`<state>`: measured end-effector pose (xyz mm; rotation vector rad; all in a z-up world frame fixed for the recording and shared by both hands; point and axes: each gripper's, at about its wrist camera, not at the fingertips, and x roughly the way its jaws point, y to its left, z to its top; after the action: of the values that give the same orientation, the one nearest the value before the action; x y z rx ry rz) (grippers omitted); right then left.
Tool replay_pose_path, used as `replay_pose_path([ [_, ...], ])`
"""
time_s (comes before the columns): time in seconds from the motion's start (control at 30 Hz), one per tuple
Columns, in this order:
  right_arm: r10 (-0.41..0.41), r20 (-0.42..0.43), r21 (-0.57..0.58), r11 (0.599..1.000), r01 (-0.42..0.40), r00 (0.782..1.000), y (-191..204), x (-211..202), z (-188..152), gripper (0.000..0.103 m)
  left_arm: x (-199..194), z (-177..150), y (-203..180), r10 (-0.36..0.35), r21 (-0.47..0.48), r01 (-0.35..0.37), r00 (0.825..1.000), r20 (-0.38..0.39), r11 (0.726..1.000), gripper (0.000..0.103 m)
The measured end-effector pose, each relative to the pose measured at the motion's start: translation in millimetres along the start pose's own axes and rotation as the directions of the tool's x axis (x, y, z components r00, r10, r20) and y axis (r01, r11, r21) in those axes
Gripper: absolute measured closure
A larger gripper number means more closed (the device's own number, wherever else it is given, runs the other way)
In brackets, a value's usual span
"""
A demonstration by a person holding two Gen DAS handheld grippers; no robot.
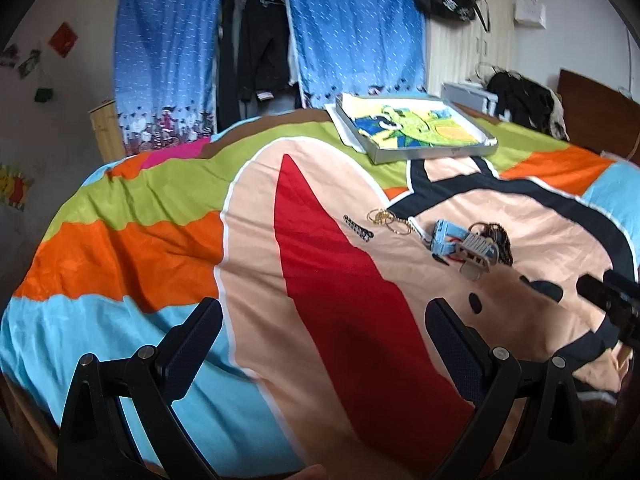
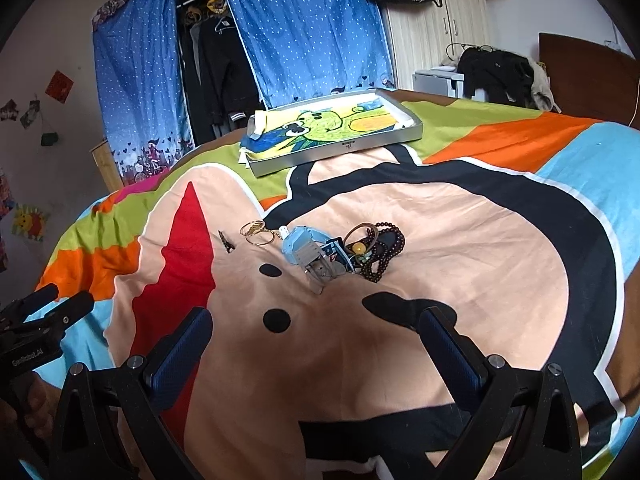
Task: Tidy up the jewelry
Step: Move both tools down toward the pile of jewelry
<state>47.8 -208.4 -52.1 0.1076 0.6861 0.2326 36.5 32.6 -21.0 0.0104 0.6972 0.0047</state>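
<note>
Bright cloth covers the bed (image 2: 460, 240), so the small things show up well on it. Far behind the blue holder (image 2: 304, 250) sits a grey tray (image 2: 340, 148), maybe where things go. Dark beads (image 2: 386, 250) lie touching the holder's right side. Gold rings (image 2: 256, 232) lie just left of it, and a black clip (image 2: 227, 242) farther left. Both grippers hang low, well in front of the holder. The left gripper (image 1: 324, 344) and right gripper (image 2: 316, 344) have fingers spread wide, holding nothing.

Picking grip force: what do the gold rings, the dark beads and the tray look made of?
Gold rings: thin metal wire by the look, shiny gold finish; could be plated. Dark beads: round, glossy brown, wood or stone, cannot tell which. Tray: brushed silver metal, matte sheen along its straight rim. Both grippers are open and empty.
</note>
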Motion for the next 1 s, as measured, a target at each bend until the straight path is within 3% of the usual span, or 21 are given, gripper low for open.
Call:
replay_pose_path([
  [0.23, -0.001, -0.040, -0.014, 1.000, 0.001, 0.999, -8.2, 21.7, 20.1, 0.000, 15.5, 31.7, 26.3, -0.069, 0.063, 0.073, 0.996, -0.050, 0.995, 0.003],
  [0.5, 0.060, -0.159, -0.048, 0.997, -0.068, 0.986, -16.6, 71.1, 36.8, 0.000, 50.4, 60.7, 27.7, -0.080, 0.160, 0.102, 0.987, -0.138, 0.982, 0.003],
  [0.77, 0.103, -0.226, -0.179, 0.973, -0.145, 0.969, -16.2, 110.4, 50.7, 0.000, 121.5, 57.7, 22.1, -0.084, 0.100, 0.114, 0.960, -0.266, 0.988, 0.004],
  [1.0, 0.102, -0.356, -0.302, 0.928, -0.218, 0.929, -9.1, 125.0, 68.8, 0.000, 149.2, 64.4, 12.9, -0.169, 0.083, 0.194, 0.956, -0.238, 0.978, 0.004],
])
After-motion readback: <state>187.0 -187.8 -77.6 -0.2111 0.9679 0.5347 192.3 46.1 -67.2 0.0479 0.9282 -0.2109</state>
